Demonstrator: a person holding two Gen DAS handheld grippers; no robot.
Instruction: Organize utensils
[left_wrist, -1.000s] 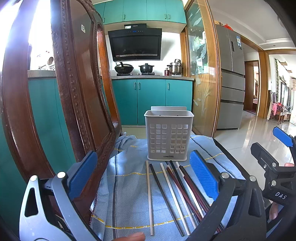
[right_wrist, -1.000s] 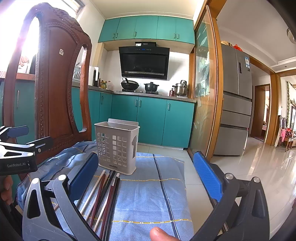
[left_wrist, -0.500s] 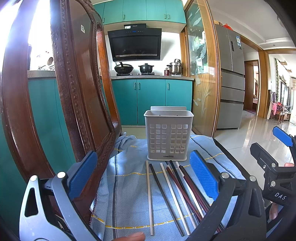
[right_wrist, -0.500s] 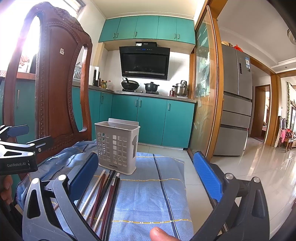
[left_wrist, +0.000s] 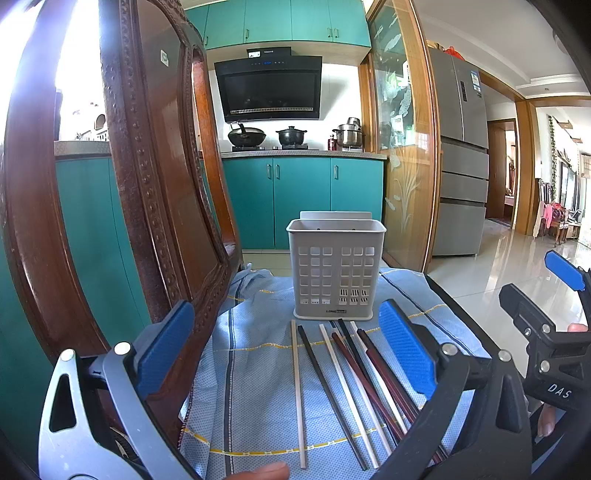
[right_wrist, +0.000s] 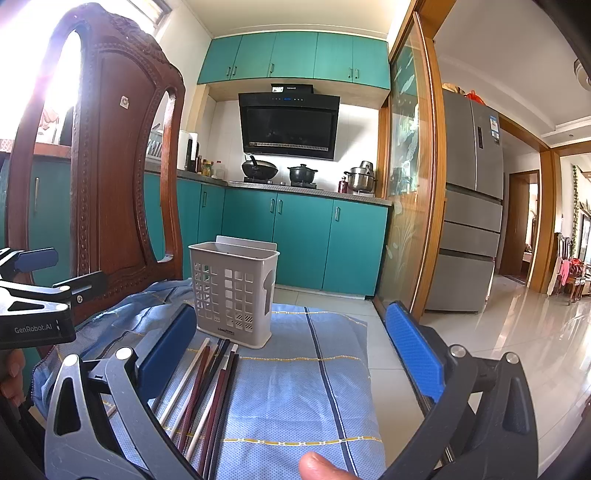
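Nothing moved: both tongs (left_wrist: 284, 350) (right_wrist: 291, 350) (level) agape.

- Right gripper (right_wrist: 291, 354): lower foreground, its two blue pads (right_wrist: 415, 350) spread wide apart, nothing between them.
- Fingertip (right_wrist: 325, 467): bottom edge, centre.
- Utensil basket (right_wrist: 232, 293): white, perforated, upright at centre frame on a blue cloth (right_wrist: 295, 387).
- Chopsticks (right_wrist: 207, 391): a loose bundle of pale and dark sticks lying on the cloth, far ends near the basket's base, partly hidden behind the left pad.
- Left gripper (right_wrist: 44, 273): left edge, jaws apart.
- Wooden chair back (right_wrist: 110, 147): upper left.
- Teal kitchen cabinets (right_wrist: 295, 240): background.
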